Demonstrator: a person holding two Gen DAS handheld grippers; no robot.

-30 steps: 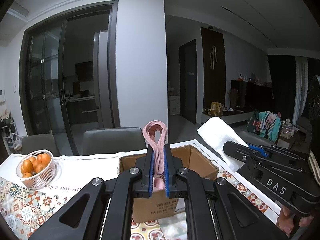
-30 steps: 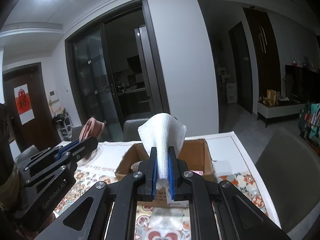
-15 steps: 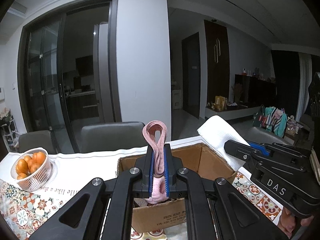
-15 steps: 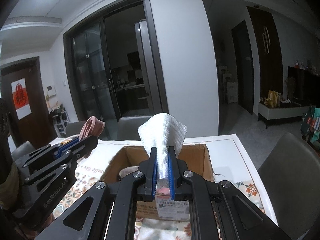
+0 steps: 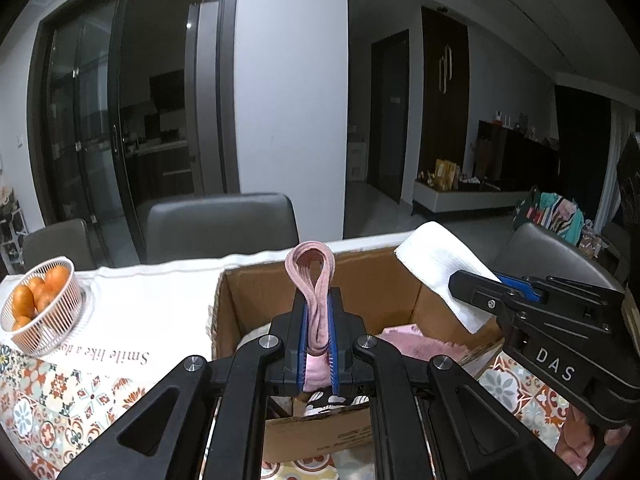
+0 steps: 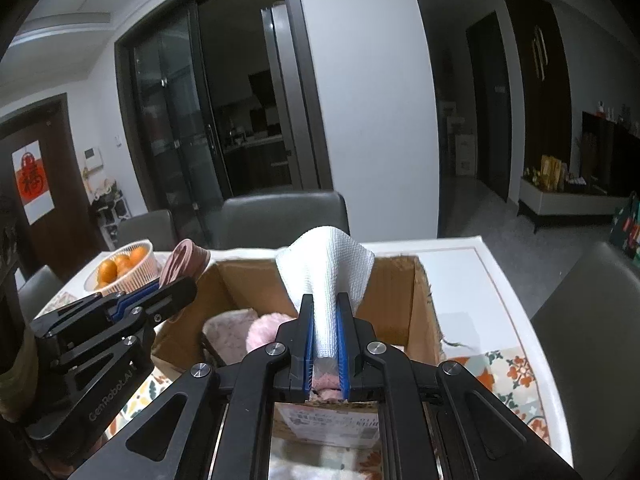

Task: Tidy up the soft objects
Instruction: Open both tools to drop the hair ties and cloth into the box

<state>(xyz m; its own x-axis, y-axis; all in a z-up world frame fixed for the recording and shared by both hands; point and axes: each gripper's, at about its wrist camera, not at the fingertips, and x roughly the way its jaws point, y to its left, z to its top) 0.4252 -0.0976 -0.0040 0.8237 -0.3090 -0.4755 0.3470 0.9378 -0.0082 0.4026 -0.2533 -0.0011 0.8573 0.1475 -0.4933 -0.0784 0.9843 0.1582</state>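
I have brought both grippers over the cardboard box (image 6: pixel 416 300): my left gripper (image 5: pixel 318 320) pinches the pink cloth (image 5: pixel 310 266), my right gripper (image 6: pixel 326 326) pinches the white towel (image 6: pixel 326 270), ready to drop in.

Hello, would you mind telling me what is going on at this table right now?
A person is sorting soft items into a cardboard box. The left gripper is shut on a folded pink cloth, and the right gripper is shut on a white textured cloth. Both are held above the open box, which already holds fluffy pink items. A basket of oranges sits to the left.
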